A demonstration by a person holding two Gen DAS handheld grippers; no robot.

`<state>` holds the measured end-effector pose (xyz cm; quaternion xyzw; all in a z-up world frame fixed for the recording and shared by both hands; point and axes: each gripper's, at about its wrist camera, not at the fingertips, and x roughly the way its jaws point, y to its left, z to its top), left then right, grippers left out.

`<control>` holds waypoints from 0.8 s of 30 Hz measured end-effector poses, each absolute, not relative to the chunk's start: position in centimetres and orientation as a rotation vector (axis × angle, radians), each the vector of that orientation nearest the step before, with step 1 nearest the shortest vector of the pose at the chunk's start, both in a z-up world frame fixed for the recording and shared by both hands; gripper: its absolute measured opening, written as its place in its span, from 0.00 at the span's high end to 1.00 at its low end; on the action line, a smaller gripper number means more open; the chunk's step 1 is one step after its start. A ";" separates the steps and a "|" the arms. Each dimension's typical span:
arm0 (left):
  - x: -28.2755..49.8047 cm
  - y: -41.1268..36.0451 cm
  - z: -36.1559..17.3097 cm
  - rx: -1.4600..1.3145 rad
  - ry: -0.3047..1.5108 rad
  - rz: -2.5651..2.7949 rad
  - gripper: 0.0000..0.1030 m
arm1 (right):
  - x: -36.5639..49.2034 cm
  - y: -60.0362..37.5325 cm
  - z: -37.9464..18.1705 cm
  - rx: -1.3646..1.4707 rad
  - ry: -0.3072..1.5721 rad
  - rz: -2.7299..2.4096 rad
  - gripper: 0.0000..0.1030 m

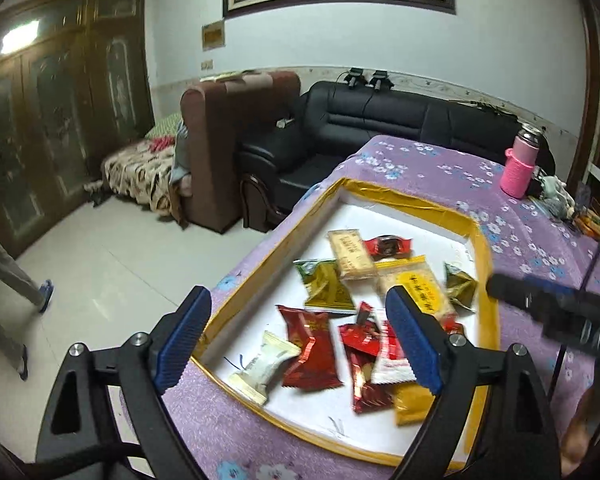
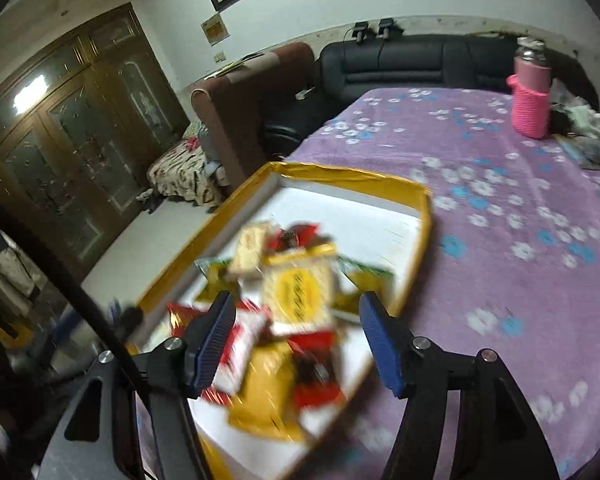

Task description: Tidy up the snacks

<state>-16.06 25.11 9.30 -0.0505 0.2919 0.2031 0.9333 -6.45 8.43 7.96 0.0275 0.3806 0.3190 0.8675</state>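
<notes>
Because the snack packets [image 1: 340, 312] are small sealed foil and film sachets, they look light, crinkly and slippery, and the pale biscuit ones could crush if squeezed hard; a pinch across a crimped end seam or the short width of one packet seems the safest hold. They lie heaped toward the near half of the white, yellow-rimmed tray [image 1: 400, 194], which sits at the near left corner of the purple flowered tablecloth [image 2: 520, 208]. The left gripper [image 1: 300, 344] hangs above the pile with jaws wide and nothing between the pads; the right gripper [image 2: 300, 340] is partly spread and likewise empty
</notes>
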 end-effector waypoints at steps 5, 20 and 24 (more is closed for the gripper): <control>-16.7 22.7 10.3 -0.070 0.583 0.397 0.11 | -9.3 4.8 8.4 0.082 0.716 0.636 0.38; -18.2 16.6 11.9 0.030 0.567 0.373 0.08 | -14.8 -2.6 11.8 0.047 0.448 0.489 0.28; -18.7 16.1 12.3 0.026 0.542 0.375 0.07 | -15.1 -3.6 12.0 0.058 0.425 0.468 0.28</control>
